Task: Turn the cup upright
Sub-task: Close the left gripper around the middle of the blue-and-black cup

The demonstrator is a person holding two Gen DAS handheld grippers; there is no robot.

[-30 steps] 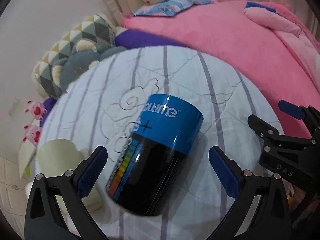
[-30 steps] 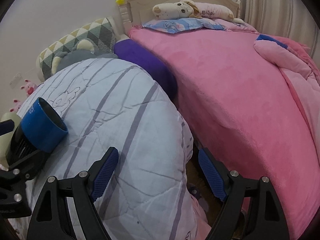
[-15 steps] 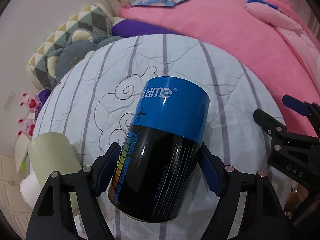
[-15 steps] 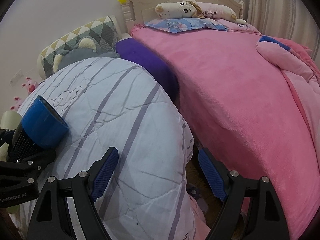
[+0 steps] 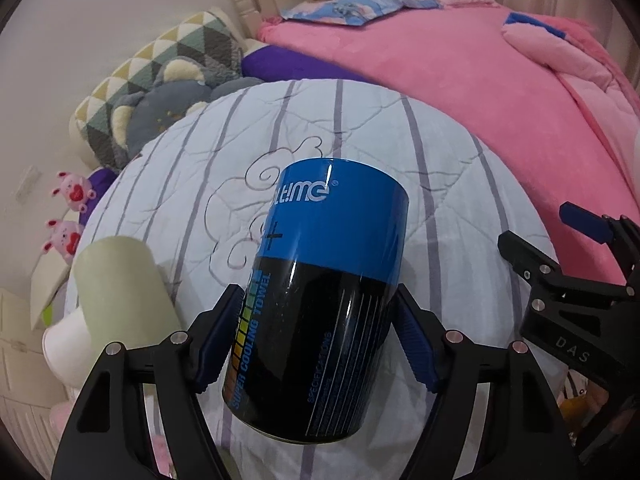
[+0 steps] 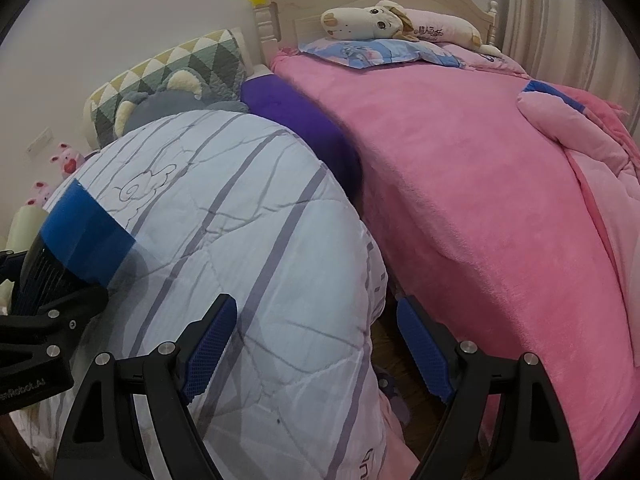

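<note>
In the left wrist view the left hand-held gripper clamps the black lower body of the blue-and-black cup, blue end tilted away over the striped quilt, a pale green cylinder just to its left; in the right wrist view the right hand-held gripper hangs open over the quilt's right edge beside the pink bed, the cup at far left

cup: white "t!me" on blue band, first letters hidden; "super cooling towel" in blue up the black side; more small print, unreadable. right gripper body: "das". left gripper body: partial "robot.ai". plush dog: small characters, illegible.
</note>
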